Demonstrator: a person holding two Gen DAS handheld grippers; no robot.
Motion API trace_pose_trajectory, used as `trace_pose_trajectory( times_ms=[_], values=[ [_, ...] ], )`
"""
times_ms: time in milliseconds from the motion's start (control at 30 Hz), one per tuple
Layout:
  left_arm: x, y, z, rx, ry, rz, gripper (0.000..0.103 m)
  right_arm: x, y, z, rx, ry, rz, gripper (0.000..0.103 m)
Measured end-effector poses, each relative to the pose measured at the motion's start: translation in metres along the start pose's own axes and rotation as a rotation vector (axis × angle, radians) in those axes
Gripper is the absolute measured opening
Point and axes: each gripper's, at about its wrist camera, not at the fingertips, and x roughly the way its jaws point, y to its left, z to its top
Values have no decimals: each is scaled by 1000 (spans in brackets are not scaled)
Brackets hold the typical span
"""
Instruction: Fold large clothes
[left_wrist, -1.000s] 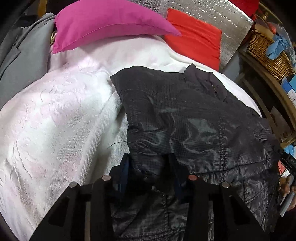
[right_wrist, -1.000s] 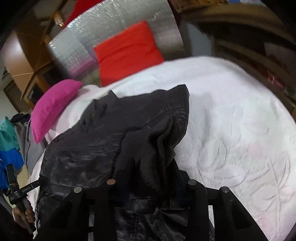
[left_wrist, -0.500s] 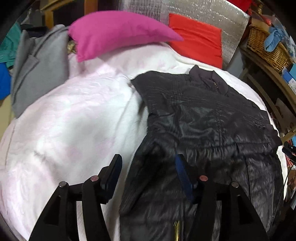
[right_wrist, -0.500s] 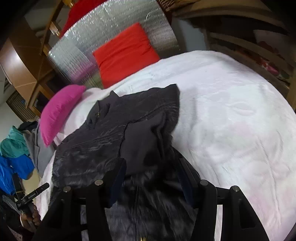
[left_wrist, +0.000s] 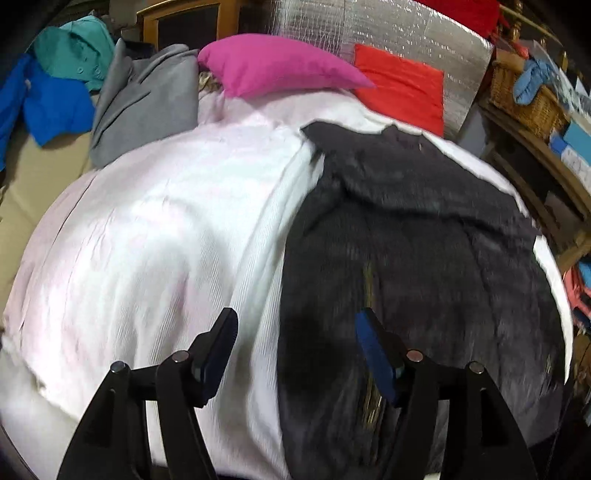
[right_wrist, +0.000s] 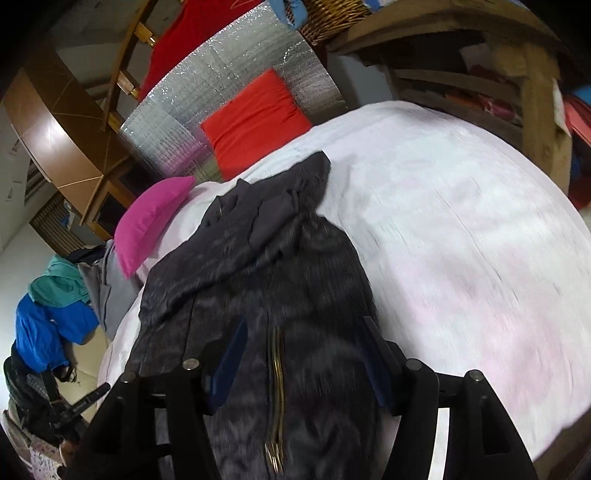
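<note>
Just 1 jacket (left_wrist: 424, 258), 2 pillows (left_wrist: 273, 66).

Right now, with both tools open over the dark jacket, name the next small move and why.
Probably lower both tools, left and right, onto the jacket's near hem and grip it: both are open and empty, and the jacket lies long and narrow on the white bedspread, sides folded in.

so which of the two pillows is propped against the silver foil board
The red pillow: it leans upright on the silver foil board. The pink pillow lies on the bed's white cover, beside the grey garment.
</note>
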Motion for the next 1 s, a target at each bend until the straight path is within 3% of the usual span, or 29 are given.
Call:
trace_pose_trajectory(
  times_ms=[200,367,567,633,767,867,933,967,1000],
  values=[
    [-19,5,-33,-31,9,-32,68,-32,-17,-39,33,44,-1,66],
    [-17,8,-45,-73,107,-51,70,-37,-25,-70,35,146,8,66],
    [-7,9,-57,-121,242,-60,72,-16,-19,-95,19,278,-3,66],
    [-2,10,-62,-156,289,-94,72,-8,-16,-101,10,305,-26,66],
    [7,9,-69,-182,325,-131,72,12,-11,-112,18,346,-34,66],
    [10,6,-75,-166,328,-112,71,18,3,-120,-68,327,-63,50],
    [10,4,-79,-170,327,-127,51,14,10,-121,-112,311,-71,34],
    [10,3,-82,-171,330,-152,34,11,11,-121,-122,302,-63,30],
    [9,2,-83,-164,330,-159,34,9,13,-122,-128,295,-54,29]
  ],
)
